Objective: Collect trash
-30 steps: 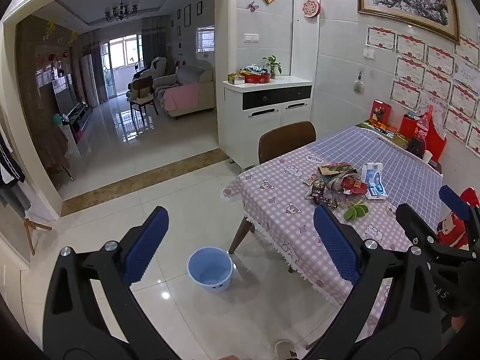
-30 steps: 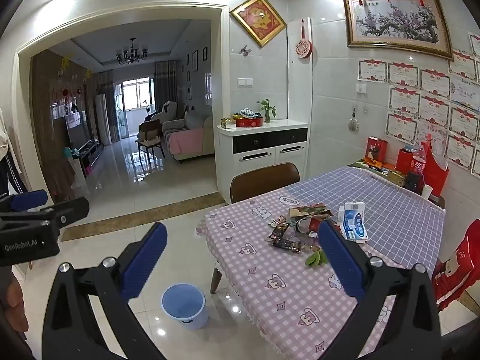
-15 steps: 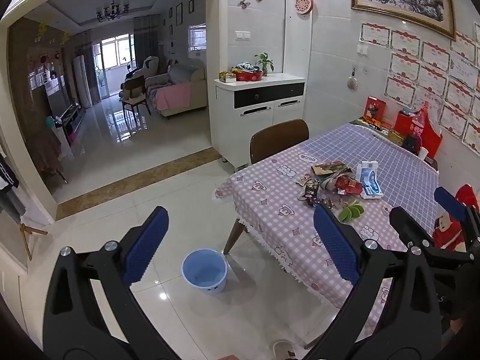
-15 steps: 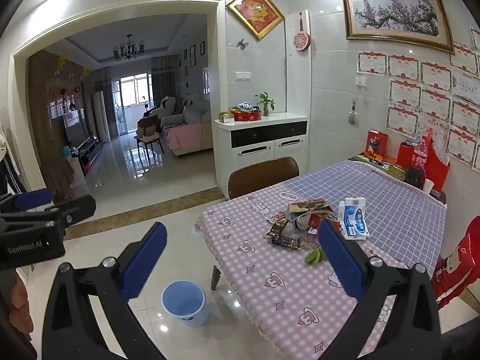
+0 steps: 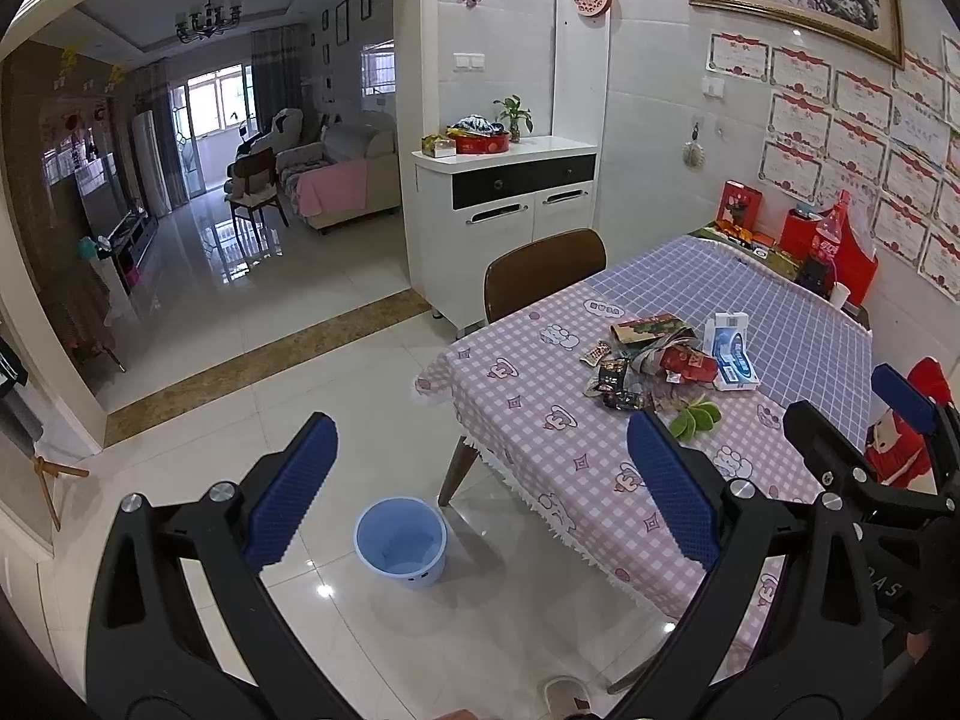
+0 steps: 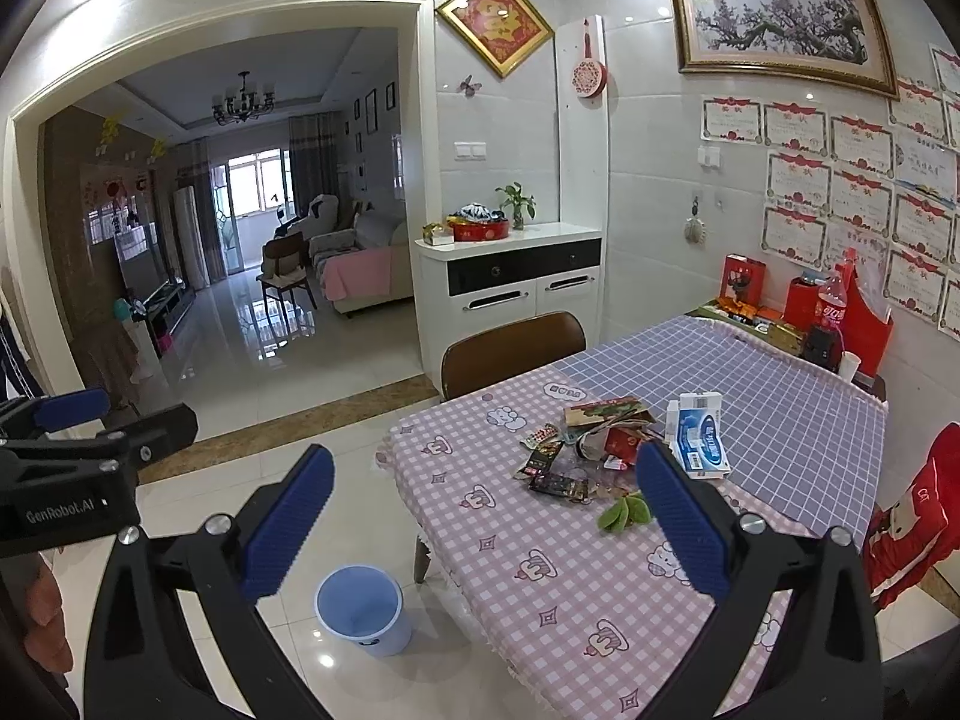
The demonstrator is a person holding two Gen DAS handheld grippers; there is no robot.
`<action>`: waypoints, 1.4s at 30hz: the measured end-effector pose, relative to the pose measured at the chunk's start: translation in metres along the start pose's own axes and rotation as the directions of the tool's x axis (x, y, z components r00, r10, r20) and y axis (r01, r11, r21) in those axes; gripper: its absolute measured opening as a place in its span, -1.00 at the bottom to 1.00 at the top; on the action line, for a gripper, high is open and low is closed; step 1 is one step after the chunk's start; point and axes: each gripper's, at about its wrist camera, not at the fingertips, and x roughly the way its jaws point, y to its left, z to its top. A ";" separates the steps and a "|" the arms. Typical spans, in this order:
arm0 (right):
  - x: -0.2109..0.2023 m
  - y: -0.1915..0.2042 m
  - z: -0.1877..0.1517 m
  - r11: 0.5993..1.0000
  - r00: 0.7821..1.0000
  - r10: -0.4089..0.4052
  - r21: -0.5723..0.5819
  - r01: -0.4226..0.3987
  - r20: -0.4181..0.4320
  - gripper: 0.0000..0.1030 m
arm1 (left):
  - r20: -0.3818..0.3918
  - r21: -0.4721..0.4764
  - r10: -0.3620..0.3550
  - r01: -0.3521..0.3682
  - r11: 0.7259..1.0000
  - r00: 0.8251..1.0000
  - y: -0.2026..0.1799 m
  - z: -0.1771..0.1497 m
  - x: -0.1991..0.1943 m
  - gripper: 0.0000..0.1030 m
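A pile of trash lies on the pink checked tablecloth: dark snack wrappers [image 5: 615, 381] [image 6: 549, 471], a red crumpled packet [image 5: 690, 363] [image 6: 621, 441], a blue and white box [image 5: 732, 351] [image 6: 699, 438] and green leaves [image 5: 696, 420] [image 6: 624, 513]. A light blue bucket [image 5: 401, 542] [image 6: 362, 609] stands on the floor by the table's near corner. My left gripper [image 5: 480, 468] is open and empty, well short of the table. My right gripper [image 6: 483, 507] is open and empty, also short of the pile. It also shows at the right edge of the left wrist view [image 5: 870, 420].
A brown chair [image 5: 543, 270] [image 6: 510, 351] stands at the table's far side. A white sideboard [image 5: 510, 216] is behind it. Red boxes and a cola bottle [image 6: 831, 312] stand at the table's wall end. A red cushioned chair [image 6: 918, 516] is on the right.
Both grippers have drifted slightly, so the table and the bucket sit a little differently in view. Both stay open and empty. Nothing on the table has moved.
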 end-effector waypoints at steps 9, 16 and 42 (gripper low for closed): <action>0.006 -0.004 0.003 1.000 1.000 0.001 0.005 -0.001 -0.012 0.91 | -0.008 0.000 0.000 0.000 1.000 1.000 -0.001 0.006 0.003 0.85; 0.015 -0.007 0.005 1.000 1.000 -0.001 0.010 0.001 -0.023 0.91 | -0.017 0.001 0.000 0.000 1.000 1.000 -0.004 0.011 0.007 0.85; 0.028 -0.021 -0.001 1.000 0.999 -0.004 0.015 0.005 -0.035 0.91 | -0.025 -0.011 0.002 -0.002 1.000 1.000 -0.003 0.015 0.016 0.85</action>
